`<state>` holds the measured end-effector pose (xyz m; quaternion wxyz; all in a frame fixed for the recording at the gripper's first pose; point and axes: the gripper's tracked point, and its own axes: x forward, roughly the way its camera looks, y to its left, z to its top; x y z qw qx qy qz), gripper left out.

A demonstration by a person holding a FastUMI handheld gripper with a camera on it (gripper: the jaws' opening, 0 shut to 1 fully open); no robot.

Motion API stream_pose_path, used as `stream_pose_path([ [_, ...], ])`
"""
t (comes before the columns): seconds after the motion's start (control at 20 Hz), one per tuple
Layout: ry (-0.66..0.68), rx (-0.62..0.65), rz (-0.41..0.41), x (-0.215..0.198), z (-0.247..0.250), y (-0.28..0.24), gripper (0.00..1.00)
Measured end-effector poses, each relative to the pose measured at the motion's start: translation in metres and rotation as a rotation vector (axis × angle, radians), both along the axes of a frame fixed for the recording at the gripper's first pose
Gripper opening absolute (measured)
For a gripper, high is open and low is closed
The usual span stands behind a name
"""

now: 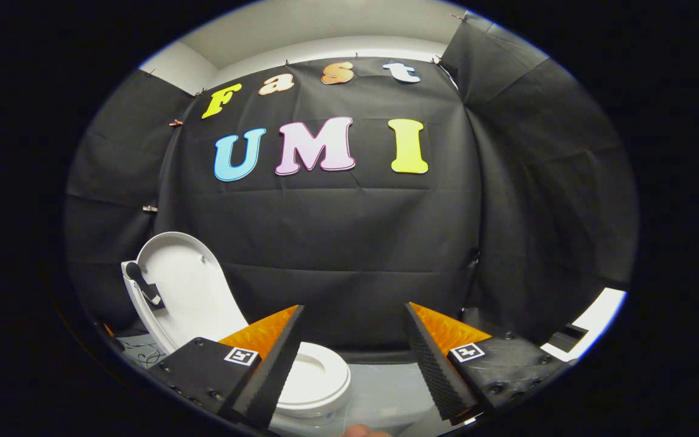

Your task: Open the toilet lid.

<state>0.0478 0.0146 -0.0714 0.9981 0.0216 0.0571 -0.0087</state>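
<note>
- My gripper (352,340) has its jaws spread wide, with nothing between them but open air and the black cloth wall (349,243) beyond.
- My left finger (270,370) crosses in front of the toilet (319,382), hiding the near left part of the seat and the bowl under it.
- The toilet lid (185,285) already stands raised, leaning back to the left, its white underside facing me; its lower end is cut off behind my left finger's mount.
- A dark hinge-like part (143,284) sits on the lid's left rim; I cannot make out what it is.
- The seat ring (325,373) lies flat, just ahead of my left fingertip.
- Pale floor (386,388) shows between my fingers, open room right of the toilet.
- A white surface (598,315) peeks past my right finger (440,364), mostly cut off.
</note>
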Motion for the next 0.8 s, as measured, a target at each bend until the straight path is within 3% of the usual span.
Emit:
stream_pose_path([
  [0.8,0.02,0.002,-0.001,-0.0023,0.0003,-0.0001,0.99],
])
